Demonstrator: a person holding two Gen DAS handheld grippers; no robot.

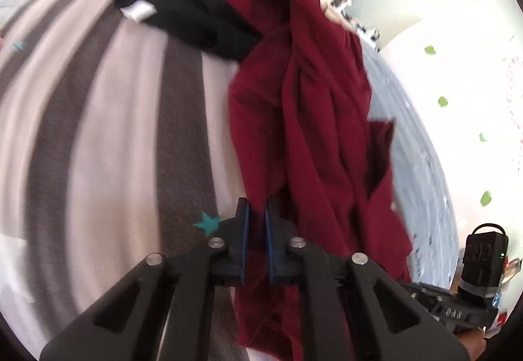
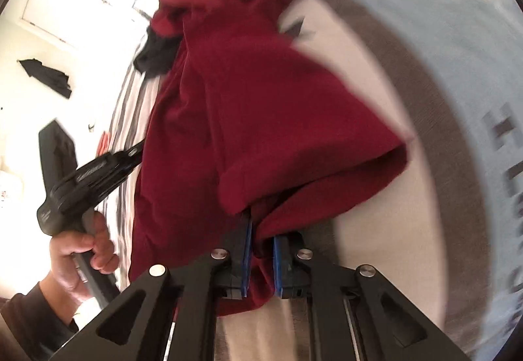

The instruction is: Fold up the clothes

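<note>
Left wrist view
- Left gripper: jaws drawn nearly together, the blue pads pinching a fold of the dark red garment; cloth fills the narrow gap and hangs below it.
- Garment, lie: it runs as a long bunched band from the gripper up and away across the striped bedcover, its long axis lengthwise from near to far, twisted along the middle.
- Garment, far end: it lies against a crumpled black garment near the far edge of the bedcover; a small white label shows on the black cloth.
- Garment, right side: a loose flap sticks out toward the pale blue bedding at the bed's right edge.
- Bedcover: wide grey and off-white stripes, with a small teal star just left of the gripper.
- Right gripper: only part of its black body shows at the lower right corner; blurred.

Right wrist view
- Right gripper: jaws nearly closed, clamped on a hem of the red garment, with cloth bulging between and below the pads.
- Garment: lifted and draped, spreading from the pinch up and to the left; a rolled fold sits just above the jaws.
- Left gripper, seen from the side: its tips are buried in the garment's left edge, held by a hand in a dark sleeve.
- Surface: bedcover stripes below, pale blue bedding at the right; much motion blur.
</note>
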